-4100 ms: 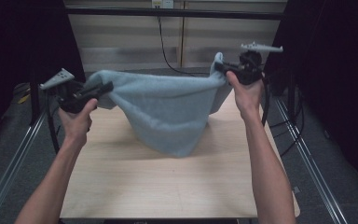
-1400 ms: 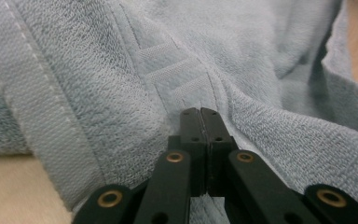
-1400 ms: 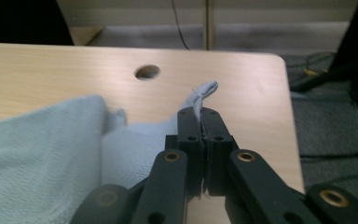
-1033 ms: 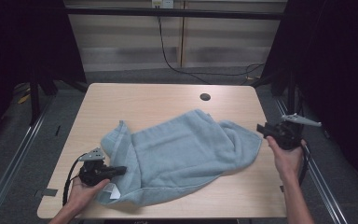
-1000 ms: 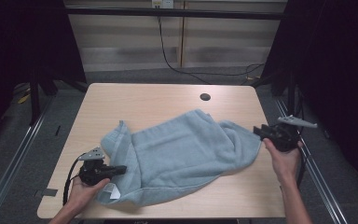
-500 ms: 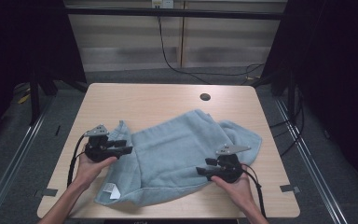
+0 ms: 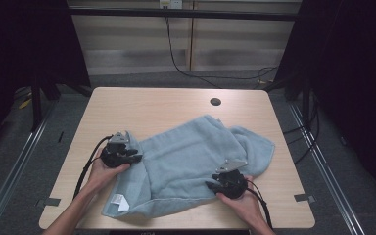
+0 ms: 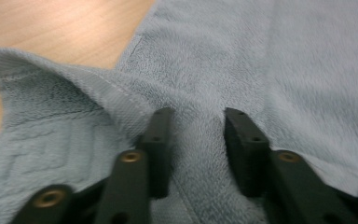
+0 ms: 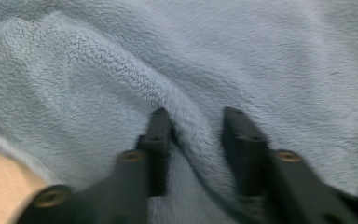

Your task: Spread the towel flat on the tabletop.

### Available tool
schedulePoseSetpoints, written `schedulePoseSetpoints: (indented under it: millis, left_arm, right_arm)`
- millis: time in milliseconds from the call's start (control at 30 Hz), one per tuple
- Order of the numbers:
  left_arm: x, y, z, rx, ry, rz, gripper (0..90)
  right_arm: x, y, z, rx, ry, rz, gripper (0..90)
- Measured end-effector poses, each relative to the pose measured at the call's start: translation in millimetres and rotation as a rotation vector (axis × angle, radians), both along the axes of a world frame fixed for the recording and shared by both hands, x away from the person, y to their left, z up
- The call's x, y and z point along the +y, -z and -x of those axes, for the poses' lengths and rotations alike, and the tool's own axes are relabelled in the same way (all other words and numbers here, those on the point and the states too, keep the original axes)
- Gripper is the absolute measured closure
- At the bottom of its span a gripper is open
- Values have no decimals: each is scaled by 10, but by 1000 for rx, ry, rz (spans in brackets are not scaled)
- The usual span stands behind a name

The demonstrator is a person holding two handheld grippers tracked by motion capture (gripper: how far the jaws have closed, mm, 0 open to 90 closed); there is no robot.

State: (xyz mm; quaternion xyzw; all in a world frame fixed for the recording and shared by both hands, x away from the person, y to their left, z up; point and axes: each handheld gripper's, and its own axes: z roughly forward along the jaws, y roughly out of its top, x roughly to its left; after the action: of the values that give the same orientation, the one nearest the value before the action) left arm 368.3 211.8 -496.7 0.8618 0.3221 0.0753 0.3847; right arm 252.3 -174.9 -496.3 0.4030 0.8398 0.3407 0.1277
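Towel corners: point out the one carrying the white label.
The towel's near-left corner, at the table's front edge, has the white label; the other visible corners are plain.

Lighting: even overhead light on the table (image 7: 176,110), whose pale wood shows bright, without glare. Surroundings beyond the table's left and right edges fall to near black; the wall behind it is dimly lit. Shadows: soft and short, a thin dark band under the towel (image 7: 191,156) at its near edge. High view: moderately sharp, slightly grainy. Left gripper view: the towel's pile is fairly crisp between the tongs (image 8: 198,140), soft toward the top. Right gripper view: the tongs (image 9: 196,140) are blurred at the frame's bottom, and the fabric smears toward the corners.
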Motion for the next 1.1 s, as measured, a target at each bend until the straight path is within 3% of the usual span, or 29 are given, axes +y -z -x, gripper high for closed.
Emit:
schedulePoseSetpoints:
  millis: [100,267,567,733,933,1100]
  left_arm:
    - [49,18,109,8,9,36,752]
    - [47,13,294,41,37,67,774]
    - [-173,2,665,89,96,133,786]
    - [-288,2,714,98,93,150,780]
    - [-343,-8,744,136,90,191,734]
    - [-313,-87,813,135,118,216,699]
  right_arm:
    - [-109,4,-123,16,17,-20,770]
    - [-294,8,-458,30,76,-22,792]
    - [-396,43,-1005,21,117,-45,812]
    - [-335,69,-1287,15,129,-73,822]
    - [-244,71,-1612,12,146,-60,828]
    - [-194,67,-1754,5,152,-55,810]
